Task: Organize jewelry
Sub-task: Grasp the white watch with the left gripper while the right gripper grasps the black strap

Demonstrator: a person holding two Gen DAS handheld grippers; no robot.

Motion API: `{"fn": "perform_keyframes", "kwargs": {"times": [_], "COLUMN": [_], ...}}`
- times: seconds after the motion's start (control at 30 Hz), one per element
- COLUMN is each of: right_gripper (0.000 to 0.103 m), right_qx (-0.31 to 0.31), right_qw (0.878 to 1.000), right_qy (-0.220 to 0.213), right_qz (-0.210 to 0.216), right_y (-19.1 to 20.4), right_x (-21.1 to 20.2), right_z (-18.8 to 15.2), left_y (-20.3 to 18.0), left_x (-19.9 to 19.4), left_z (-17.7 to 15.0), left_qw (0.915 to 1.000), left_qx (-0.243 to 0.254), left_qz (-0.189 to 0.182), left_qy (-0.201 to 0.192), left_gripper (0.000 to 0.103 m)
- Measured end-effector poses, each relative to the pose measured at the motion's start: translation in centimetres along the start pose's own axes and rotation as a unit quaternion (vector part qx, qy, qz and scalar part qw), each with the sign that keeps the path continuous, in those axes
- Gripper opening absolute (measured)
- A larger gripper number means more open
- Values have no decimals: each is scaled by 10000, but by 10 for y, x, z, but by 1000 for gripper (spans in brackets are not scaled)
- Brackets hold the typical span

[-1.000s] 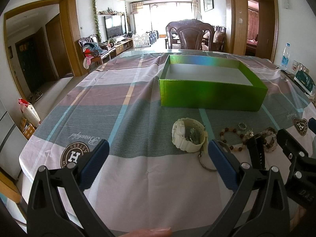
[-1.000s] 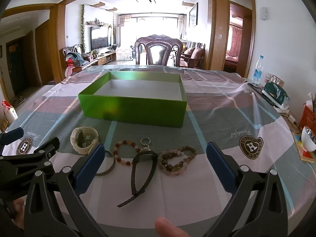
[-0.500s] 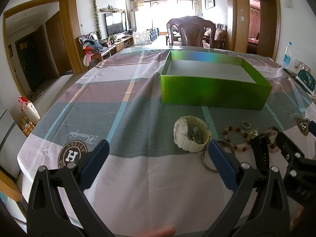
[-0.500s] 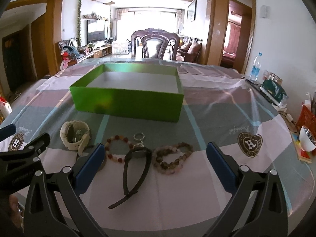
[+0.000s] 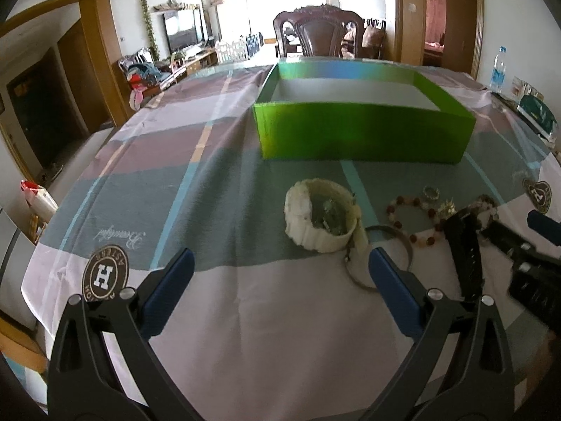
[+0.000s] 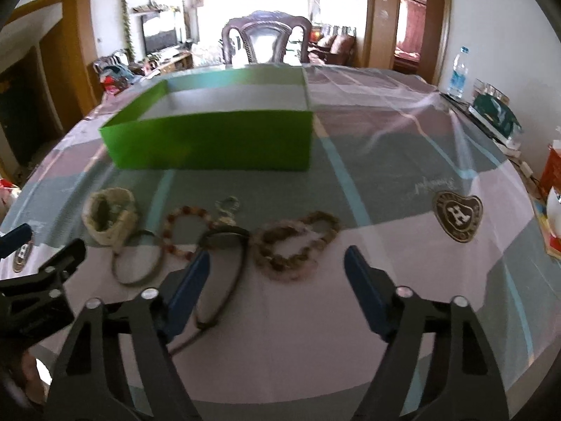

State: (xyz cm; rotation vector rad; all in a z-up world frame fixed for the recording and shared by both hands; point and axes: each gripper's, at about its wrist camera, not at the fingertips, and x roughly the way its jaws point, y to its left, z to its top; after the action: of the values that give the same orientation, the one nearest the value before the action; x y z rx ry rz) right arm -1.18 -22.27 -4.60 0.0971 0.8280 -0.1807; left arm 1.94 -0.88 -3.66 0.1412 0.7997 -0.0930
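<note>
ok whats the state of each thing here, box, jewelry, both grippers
green box: open, looks empty
white watch: on the cloth, band curled in a loop
red bead bracelet: flat on the cloth
brown bead bracelet: flat on the cloth, doubled over
black strap: on the cloth, looped
left gripper: open, holding nothing
right gripper: open, holding nothing

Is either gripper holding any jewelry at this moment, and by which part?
Nothing is held. The left gripper and right gripper are both open above the tablecloth, with no jewelry between their fingers.

Tablecloth point(image 5: 245, 315): round "H" badge point(image 5: 105, 277), heart "H" badge point(image 6: 458, 214) (script wording mirrored, unreadable).
</note>
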Motion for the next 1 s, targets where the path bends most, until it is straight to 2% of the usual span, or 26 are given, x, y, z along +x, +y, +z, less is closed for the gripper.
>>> {"fn": "perform_keyframes", "kwargs": {"times": [0.07, 0.23, 0.3, 0.47, 0.63, 0.67, 0.7, 0.8, 0.87, 1.0], "right_gripper": [57, 57, 57, 57, 57, 51, 37, 23, 20, 20], "right_qx": [32, 80, 134, -51, -386, -394, -416, -434, -514, -507], "right_qw": [9999, 9991, 9981, 9943, 9926, 9926, 9929, 9923, 9927, 9927], "right_qy": [123, 376, 463, 497, 688, 705, 738, 768, 737, 748], "right_qz": [0, 173, 372, 944, 923, 906, 839, 869, 804, 795], "right_y": [-7, -13, -12, 11, 38, 40, 42, 43, 42, 38], "right_x": [2, 11, 13, 8, 21, 23, 26, 29, 28, 28], "right_z": [-2, -4, -3, 3, 4, 3, 1, -3, -4, -5], "left_y": [4, 4, 2, 6, 23, 25, 28, 34, 38, 35], "left_x": [4, 10, 12, 16, 28, 31, 33, 39, 41, 45], "left_z": [-1, -2, -2, 1, 9, 11, 12, 17, 22, 32], "left_qw": [9999, 9994, 9992, 9992, 9984, 9981, 9977, 9965, 9952, 9942], "left_qx": [-44, 87, 117, 37, -227, -259, -290, -399, -481, -464], "left_qz": [-48, -200, -220, -184, -113, -135, -162, -280, -452, -641], "left_qy": [113, 283, 318, 350, 507, 545, 583, 682, 726, 721], "left_gripper": [98, 98, 98, 98, 98, 98, 98, 97, 97, 97]}}
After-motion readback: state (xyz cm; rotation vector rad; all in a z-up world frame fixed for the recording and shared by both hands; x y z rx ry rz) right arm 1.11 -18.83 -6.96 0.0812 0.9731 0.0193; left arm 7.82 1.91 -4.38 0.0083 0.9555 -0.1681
